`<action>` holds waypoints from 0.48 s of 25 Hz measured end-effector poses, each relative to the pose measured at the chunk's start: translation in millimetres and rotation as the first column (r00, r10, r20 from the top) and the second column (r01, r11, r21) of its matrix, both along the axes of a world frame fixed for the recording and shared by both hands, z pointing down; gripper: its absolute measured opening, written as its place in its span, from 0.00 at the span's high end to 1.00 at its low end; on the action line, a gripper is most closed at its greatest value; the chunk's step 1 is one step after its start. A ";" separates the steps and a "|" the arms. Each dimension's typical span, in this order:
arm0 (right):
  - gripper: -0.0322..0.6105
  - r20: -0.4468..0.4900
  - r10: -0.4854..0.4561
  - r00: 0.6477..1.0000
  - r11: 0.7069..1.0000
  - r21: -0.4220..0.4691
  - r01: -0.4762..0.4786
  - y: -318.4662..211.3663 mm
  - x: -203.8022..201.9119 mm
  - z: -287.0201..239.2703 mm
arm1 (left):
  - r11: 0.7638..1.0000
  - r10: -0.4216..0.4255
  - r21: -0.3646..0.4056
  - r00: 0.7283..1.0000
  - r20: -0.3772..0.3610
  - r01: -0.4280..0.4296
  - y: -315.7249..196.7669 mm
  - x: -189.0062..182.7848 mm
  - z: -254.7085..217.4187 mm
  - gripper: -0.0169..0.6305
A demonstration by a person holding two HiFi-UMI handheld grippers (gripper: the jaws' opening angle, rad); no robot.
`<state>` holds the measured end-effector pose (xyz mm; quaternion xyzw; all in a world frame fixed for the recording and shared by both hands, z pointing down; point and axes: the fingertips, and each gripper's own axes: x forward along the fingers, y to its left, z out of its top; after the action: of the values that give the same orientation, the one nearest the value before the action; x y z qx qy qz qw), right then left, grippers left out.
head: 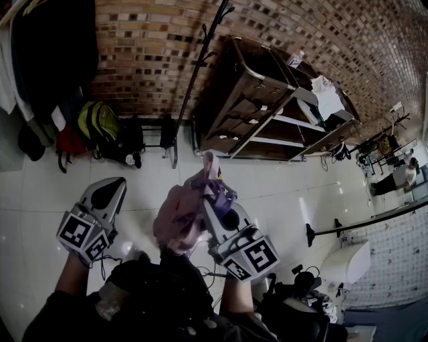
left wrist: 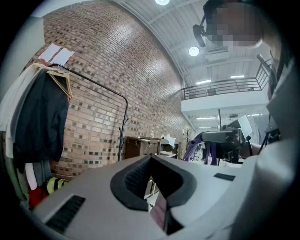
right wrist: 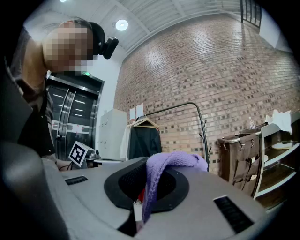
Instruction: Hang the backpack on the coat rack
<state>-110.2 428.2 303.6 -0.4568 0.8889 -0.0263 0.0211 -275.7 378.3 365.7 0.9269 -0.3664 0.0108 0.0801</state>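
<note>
In the head view a pink and purple backpack hangs in front of me from my right gripper, which is shut on its purple strap. That strap loops over the top of my right gripper in its own view. My left gripper is held level beside the bag on its left, shut with nothing in it. The black coat rack stands ahead against the brick wall, its hooks at the top. From the left gripper view the purple strap shows to the right.
A brown wooden shelf cart stands right of the rack. To the left a garment rail carries a dark coat, with a yellow-green bag and a red bag on the floor below it. A white fixture sits at the right.
</note>
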 end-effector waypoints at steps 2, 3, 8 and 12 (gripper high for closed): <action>0.95 0.002 -0.010 1.000 1.000 -0.013 0.010 -15.4 4.9 9.5 | 1.000 -0.005 0.019 1.000 0.010 0.005 -13.5 8.1 1.2 0.91; 0.95 0.003 -0.015 1.000 1.000 -0.021 0.015 -23.2 7.6 14.8 | 1.000 -0.008 0.025 1.000 0.013 0.008 -20.2 11.8 2.1 0.91; 0.95 0.016 -0.043 0.999 0.997 -0.061 0.044 -72.6 23.3 40.4 | 0.999 -0.046 0.021 0.999 0.025 0.046 -61.1 24.4 9.9 0.91; 0.95 0.023 -0.086 0.996 0.993 -0.075 0.088 -124.6 40.0 46.2 | 0.995 -0.091 0.036 0.995 0.029 0.090 -105.9 40.8 4.3 0.91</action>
<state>-70.2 303.6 349.8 -0.4179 0.9061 -0.0653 0.0115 -235.0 272.4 370.0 0.9104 -0.4093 0.0150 0.0589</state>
